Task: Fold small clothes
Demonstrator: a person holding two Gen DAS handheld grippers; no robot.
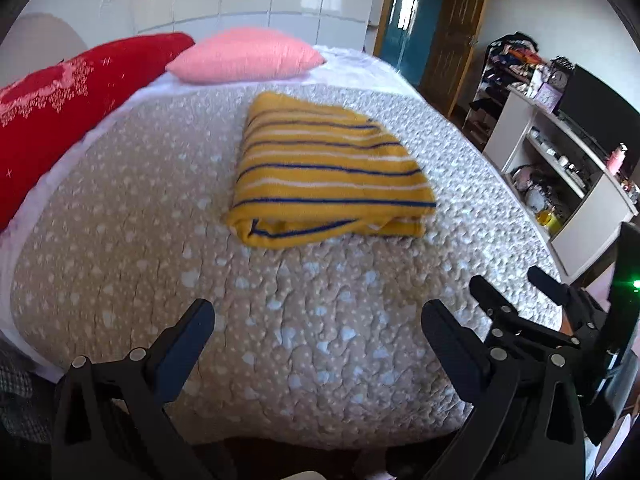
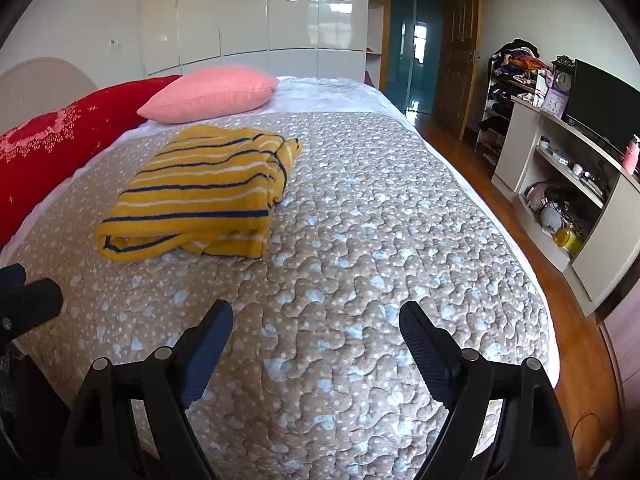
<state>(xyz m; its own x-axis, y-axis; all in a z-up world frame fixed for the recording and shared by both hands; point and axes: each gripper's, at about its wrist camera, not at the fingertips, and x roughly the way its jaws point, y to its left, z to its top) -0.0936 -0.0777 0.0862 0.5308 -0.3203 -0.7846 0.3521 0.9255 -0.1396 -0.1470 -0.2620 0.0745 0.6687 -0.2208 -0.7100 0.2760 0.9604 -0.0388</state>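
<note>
On the quilted bed (image 2: 360, 240), the folded yellow striped jumper (image 2: 200, 192) lies just below the pink pillow (image 2: 212, 92), both the left gripper (image 1: 318, 328) and right gripper (image 2: 316, 332) spread empty well short, so a careless regrasp could undo its loose folds.

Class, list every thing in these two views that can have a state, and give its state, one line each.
Left tool: open, empty, above the quilt.
Right tool: open, empty, above the quilt.
Striped yellow garment: folded, lying flat on the quilt.
Quilt: spread over the bed.
Pink pillow: lying at the head of the bed.
Wooden door: open.
Screen: dark.
</note>
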